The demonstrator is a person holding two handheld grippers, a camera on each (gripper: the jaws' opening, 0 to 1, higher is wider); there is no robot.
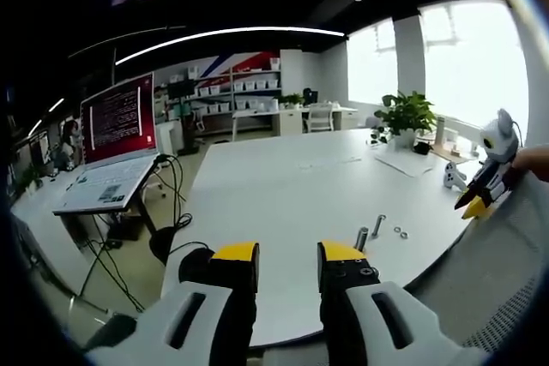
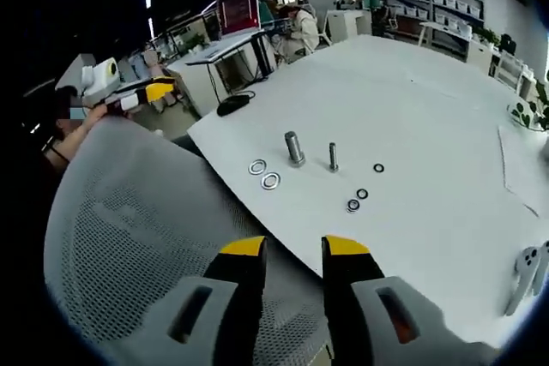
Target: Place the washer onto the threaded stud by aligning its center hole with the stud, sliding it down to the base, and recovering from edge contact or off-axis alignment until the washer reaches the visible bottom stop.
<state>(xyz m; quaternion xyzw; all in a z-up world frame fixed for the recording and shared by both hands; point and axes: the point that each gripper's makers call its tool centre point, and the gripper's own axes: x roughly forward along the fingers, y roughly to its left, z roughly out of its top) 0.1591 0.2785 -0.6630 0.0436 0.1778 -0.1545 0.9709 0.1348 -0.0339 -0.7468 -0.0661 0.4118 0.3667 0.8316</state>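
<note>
White office table [image 2: 446,109]: washers [image 2: 264,174] lie flat beside the threaded stud [image 2: 294,147]; thin, stiff, slippery, so pinch by the rim. Both grippers [image 1: 287,255] [image 2: 294,249] part-open, empty.

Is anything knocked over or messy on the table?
Nothing stands out. Both bolts, the thick one and the thin one, stand upright on the white table, and the washers lie flat and loose around them. Neither claw holds anything.

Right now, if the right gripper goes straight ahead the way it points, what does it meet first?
Probably the mesh chair back beneath the open right gripper, then the table edge. The two large washers lie beyond. Depth is unclear.
</note>
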